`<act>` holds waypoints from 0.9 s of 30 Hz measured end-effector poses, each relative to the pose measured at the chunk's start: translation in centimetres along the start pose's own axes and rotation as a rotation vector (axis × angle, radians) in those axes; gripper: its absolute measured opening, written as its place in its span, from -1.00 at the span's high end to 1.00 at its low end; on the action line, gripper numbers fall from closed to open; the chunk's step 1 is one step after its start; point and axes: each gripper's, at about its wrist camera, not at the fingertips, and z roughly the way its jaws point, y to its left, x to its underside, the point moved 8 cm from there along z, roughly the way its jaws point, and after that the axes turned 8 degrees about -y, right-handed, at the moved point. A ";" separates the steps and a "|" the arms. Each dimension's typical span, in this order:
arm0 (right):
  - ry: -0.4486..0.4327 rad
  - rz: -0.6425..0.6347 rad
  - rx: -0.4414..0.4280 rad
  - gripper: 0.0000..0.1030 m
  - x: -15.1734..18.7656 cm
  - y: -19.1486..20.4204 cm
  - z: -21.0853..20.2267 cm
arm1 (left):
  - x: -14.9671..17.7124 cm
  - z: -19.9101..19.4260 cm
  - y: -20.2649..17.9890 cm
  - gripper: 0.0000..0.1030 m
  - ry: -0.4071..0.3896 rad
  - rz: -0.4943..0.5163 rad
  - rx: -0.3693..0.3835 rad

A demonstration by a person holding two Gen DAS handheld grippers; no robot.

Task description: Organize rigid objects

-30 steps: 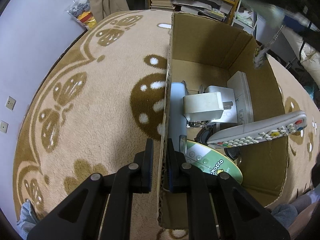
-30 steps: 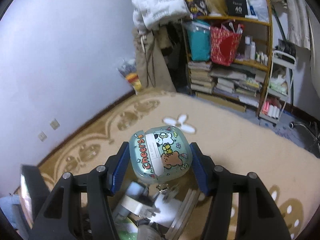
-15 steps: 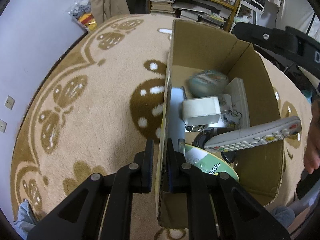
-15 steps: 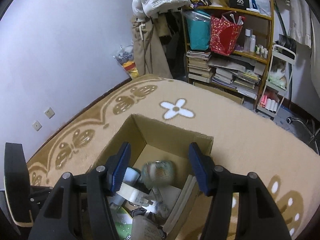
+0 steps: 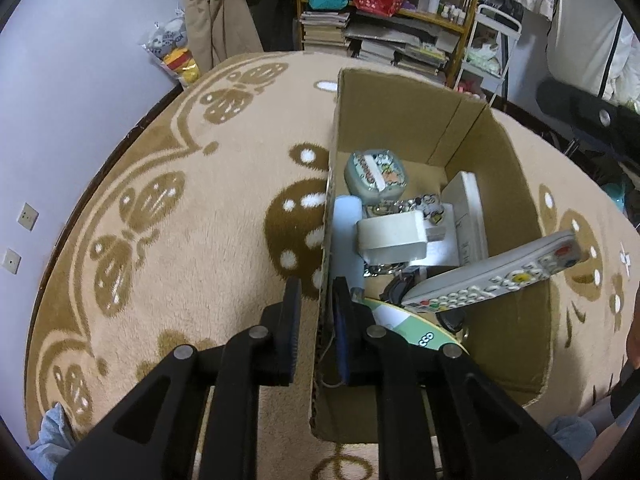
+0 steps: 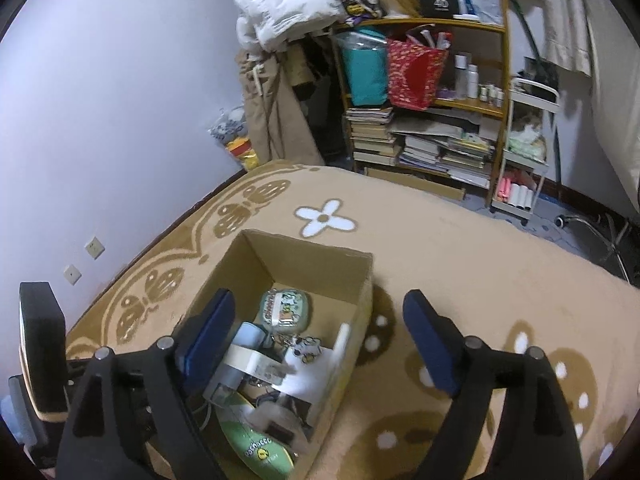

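Note:
An open cardboard box [image 5: 516, 208] stands on the carpet; it also shows in the right wrist view [image 6: 304, 248]. Inside lie a pale green cartoon case [image 5: 376, 176] [image 6: 285, 309], a white adapter block [image 5: 392, 236], a grey remote [image 5: 496, 276] leaning on the right wall, a white flat device [image 5: 466, 216] and a green oval item [image 5: 416, 328] [image 6: 260, 444]. My left gripper [image 5: 316, 320] is shut on the box's left wall. My right gripper [image 6: 320, 340] is open and empty, above the box.
A beige carpet [image 5: 180, 240] with brown patterns surrounds the box. A shelf [image 6: 424, 92] with books and bags stands at the far wall, with a white trolley [image 6: 524, 152] beside it. A purple wall [image 6: 100, 100] with sockets runs along the left.
My right gripper has opened and let go of the green cartoon case, which dropped into the far end of the box. The gripper has lifted away. The left gripper still pinches the box wall.

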 end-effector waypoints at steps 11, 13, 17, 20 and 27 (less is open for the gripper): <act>0.011 0.008 0.059 -0.99 1.1 -1.9 -3.3 | -1.6 -4.4 -0.7 0.04 -0.132 0.026 -0.018; -0.005 0.006 0.066 -1.00 1.1 -2.1 -4.2 | -2.0 -5.7 -0.6 -0.16 -0.176 0.028 -0.036; -0.025 0.025 0.083 -1.00 1.2 -3.1 -6.0 | -2.7 -7.7 -0.8 -0.39 -0.217 0.035 -0.041; -0.047 0.038 0.102 -1.00 1.5 -3.9 -7.6 | -3.1 -9.2 -0.9 -0.66 -0.255 0.038 -0.057; -0.087 0.023 0.140 -1.00 2.3 -5.3 -11.3 | -3.6 -13.2 -1.9 -0.91 -0.364 0.069 -0.070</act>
